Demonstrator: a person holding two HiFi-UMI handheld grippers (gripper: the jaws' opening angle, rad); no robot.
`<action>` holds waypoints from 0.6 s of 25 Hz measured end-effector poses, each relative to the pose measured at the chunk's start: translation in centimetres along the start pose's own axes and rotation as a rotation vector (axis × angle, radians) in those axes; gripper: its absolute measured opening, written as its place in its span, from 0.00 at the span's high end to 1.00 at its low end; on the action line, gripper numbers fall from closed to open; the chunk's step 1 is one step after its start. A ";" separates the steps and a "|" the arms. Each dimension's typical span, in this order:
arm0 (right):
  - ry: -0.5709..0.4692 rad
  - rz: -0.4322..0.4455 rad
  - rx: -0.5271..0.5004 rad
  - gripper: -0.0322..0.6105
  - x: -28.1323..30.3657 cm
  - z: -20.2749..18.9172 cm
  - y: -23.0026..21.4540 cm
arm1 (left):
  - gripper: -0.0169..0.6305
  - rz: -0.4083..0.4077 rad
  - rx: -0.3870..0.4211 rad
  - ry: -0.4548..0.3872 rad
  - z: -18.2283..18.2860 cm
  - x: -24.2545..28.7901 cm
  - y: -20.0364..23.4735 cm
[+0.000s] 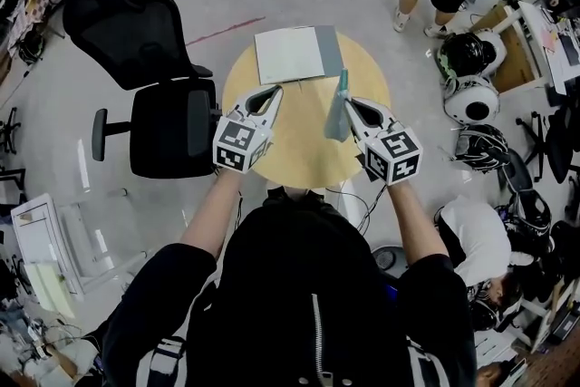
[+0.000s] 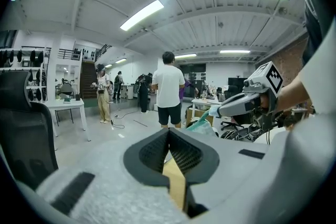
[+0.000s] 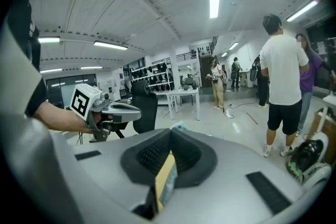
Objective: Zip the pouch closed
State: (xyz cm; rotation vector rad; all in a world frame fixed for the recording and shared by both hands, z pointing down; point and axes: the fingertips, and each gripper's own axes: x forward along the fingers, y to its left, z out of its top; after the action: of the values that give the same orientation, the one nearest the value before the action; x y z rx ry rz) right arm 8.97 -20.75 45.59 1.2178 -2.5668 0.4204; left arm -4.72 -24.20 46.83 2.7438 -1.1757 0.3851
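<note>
A teal pouch hangs upright over the round wooden table, raised off its top. My right gripper is shut on the pouch's edge, and a teal strip of the pouch shows between its jaws. In the left gripper view the pouch dangles under the right gripper. My left gripper is to the left of the pouch, apart from it. Its jaws are shut with nothing between them. The zipper's state cannot be made out.
A flat grey-and-white board lies at the table's far side. A black office chair stands close on the left. Helmets and gear lie on the floor at the right, and a person in a white shirt stands beyond.
</note>
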 end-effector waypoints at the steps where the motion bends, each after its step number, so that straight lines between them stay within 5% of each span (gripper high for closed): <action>1: -0.007 -0.005 0.000 0.94 0.0 0.2 -0.1 | 0.97 -0.001 0.001 -0.005 0.3 0.0 -0.1; 15: -0.008 0.012 -0.026 0.94 -0.1 0.5 0.1 | 0.97 -0.003 0.000 -0.008 0.5 0.2 -0.2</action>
State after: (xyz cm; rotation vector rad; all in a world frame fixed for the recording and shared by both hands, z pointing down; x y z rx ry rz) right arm 8.91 -20.84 45.04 1.1979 -2.5792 0.3848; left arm -4.32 -24.30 46.37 2.7487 -1.1739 0.3742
